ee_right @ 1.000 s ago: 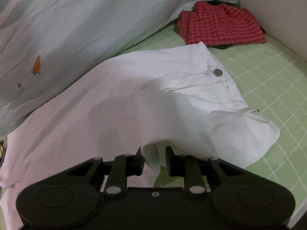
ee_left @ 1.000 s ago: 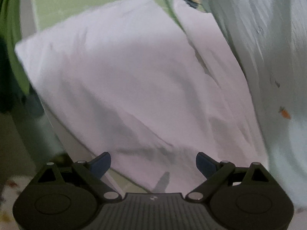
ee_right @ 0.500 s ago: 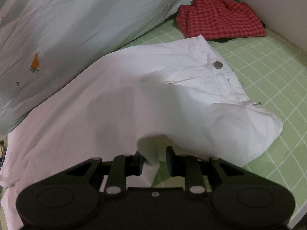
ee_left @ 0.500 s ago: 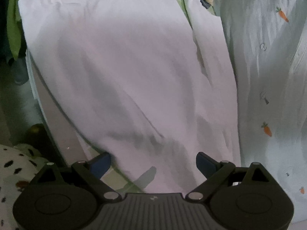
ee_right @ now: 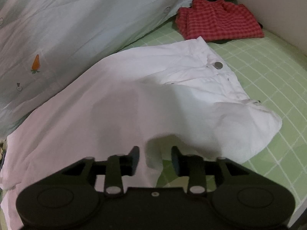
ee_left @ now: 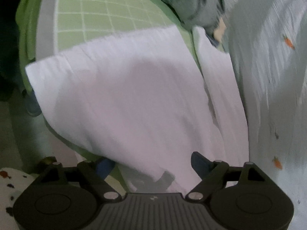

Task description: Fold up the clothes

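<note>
Nearest the right wrist camera, the right gripper [ee_right: 155,158] has its jaws opening; a fold of the white trousers [ee_right: 134,99] stands between the pads, but neither pad presses on it, so the cloth is judged released, left to settle where it was laid. At the left wrist camera, the left gripper [ee_left: 152,164] stands wide with its jaws closing slightly; the near edge of the trousers [ee_left: 124,99] lies between the fingers, untouched by either pad. This reads as a reach for a fresh hold on the leg, not a grip.

Beyond the fingers, the trousers lie spread across the green gridded mat [ee_right: 268,72], waistband and metal button [ee_right: 218,65] toward the far right, legs running off to the left. Such a flat lay suits a fold across the length.

Just beside the trousers, a pale blue quilt with carrot print [ee_right: 76,28] bounds the working area. Farther back, a red checked garment [ee_right: 218,21] sits folded near the mat's far corner, apparently set clear as finished work. A grey garment [ee_left: 191,2] lies bunched at the far edge in the left view.
</note>
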Demonstrator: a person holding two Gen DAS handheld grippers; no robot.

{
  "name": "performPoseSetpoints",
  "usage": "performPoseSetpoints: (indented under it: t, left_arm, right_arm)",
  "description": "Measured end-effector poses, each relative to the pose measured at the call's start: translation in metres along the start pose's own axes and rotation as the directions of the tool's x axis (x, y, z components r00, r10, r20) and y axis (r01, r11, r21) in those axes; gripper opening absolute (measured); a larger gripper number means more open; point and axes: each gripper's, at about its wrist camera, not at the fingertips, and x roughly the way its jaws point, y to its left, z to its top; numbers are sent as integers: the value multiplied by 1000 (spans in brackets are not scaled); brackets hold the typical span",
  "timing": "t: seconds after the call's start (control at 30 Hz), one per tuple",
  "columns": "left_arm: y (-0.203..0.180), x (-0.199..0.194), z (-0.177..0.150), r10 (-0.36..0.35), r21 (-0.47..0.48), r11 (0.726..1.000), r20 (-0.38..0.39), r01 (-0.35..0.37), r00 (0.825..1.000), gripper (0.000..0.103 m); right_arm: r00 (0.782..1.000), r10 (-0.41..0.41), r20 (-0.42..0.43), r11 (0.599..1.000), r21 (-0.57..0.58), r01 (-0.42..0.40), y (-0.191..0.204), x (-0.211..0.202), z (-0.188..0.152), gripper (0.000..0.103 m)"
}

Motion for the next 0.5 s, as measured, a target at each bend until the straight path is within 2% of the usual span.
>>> performPoseSetpoints:
  t: [0.13, 0.2, 0.33, 0.4, 0.5]
  left_arm:
    - [9, -7, 13, 29, -48, 998, 46, -26, 999, 86]
    - [10, -11, 21, 53, -40, 998, 63, -50, 997, 86]
    - [17, -11, 37, 47, -79, 996, 70, -42, 996, 85]
    - [20, -12, 46, 52, -91, 995, 69, -46, 996, 84]
    - [22, -14, 57, 69, -100, 993, 67, -63, 995, 73]
  right_arm:
    - [1000, -31, 6, 998, 50, 30, -3, 0, -4, 75]
    - [999, -43, 17, 996, 85, 41, -7, 1, -4, 76]
    - [998, -44, 50, 979, 202, 33, -20, 2, 0, 82]
    - [997, -26, 70, 949, 315, 3, -30, 3, 1, 83]
    - [995, -3, 103, 876, 480, -47, -47, 4, 1, 83]
